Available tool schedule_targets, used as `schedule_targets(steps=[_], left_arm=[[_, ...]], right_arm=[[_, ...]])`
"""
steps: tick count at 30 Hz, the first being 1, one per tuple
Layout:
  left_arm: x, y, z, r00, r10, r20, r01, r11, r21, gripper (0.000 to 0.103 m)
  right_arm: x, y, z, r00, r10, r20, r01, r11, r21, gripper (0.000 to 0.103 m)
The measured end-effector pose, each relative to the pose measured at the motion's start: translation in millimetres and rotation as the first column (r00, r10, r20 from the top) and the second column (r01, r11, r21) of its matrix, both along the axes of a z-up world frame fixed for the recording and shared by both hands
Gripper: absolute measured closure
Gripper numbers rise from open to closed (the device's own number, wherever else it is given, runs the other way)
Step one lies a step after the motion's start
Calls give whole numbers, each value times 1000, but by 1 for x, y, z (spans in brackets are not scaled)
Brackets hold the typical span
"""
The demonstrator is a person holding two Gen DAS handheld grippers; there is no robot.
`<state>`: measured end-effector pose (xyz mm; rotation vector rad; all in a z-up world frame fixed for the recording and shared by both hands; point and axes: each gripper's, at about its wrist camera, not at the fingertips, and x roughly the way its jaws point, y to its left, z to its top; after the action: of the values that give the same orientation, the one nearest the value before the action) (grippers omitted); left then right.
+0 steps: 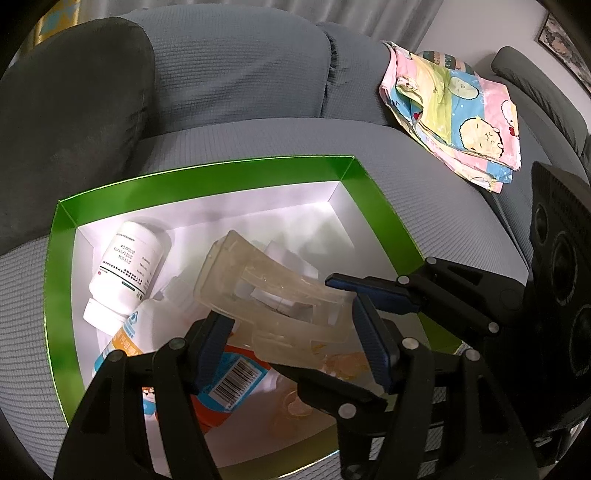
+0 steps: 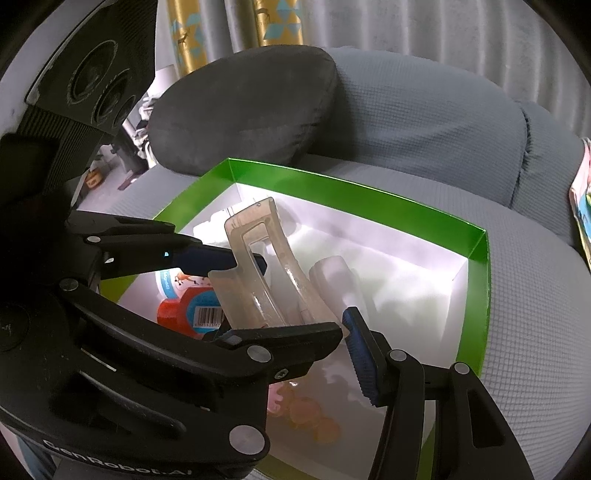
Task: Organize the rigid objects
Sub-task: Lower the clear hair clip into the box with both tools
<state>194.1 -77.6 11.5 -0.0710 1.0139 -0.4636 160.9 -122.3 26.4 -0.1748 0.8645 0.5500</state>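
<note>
A green-rimmed box [image 1: 207,167] with a white inside sits on a grey sofa seat; it also shows in the right wrist view [image 2: 354,188]. In it lie a white pill bottle [image 1: 127,267], a white bottle with orange label [image 1: 125,339], an orange barcode package [image 1: 232,384] and a translucent plastic frame piece [image 1: 273,291]. My left gripper [image 1: 291,339] has its blue pads on either side of the frame piece [image 2: 266,273] and holds it over the box. My right gripper [image 2: 288,339] is open beside it, one finger [image 1: 373,291] crossing near the piece.
A dark grey cushion [image 1: 74,122] leans on the sofa back at left. A folded cartoon-print cloth [image 1: 458,110] lies on the seat to the right of the box. Curtains [image 2: 258,26] hang behind the sofa.
</note>
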Motion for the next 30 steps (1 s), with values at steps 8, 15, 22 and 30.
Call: schedule_targets(steps=[8, 15, 22, 30], left_arm=[[2, 1, -1, 1000, 0, -11, 0, 1000, -1, 38], [3, 0, -2, 1000, 0, -15, 0, 1000, 5, 38], [3, 0, -2, 1000, 1, -17, -1, 1000, 14, 38], [4, 0, -2, 1000, 1, -18, -1, 1000, 15, 38]], right_arm=[[1, 1, -2, 1000, 1, -11, -1, 1000, -8, 46], [4, 3, -3, 1000, 2, -15, -3, 1000, -15, 46], [4, 3, -3, 1000, 4, -17, -4, 1000, -16, 46], [4, 3, -4, 1000, 4, -21, -4, 1000, -13, 46]])
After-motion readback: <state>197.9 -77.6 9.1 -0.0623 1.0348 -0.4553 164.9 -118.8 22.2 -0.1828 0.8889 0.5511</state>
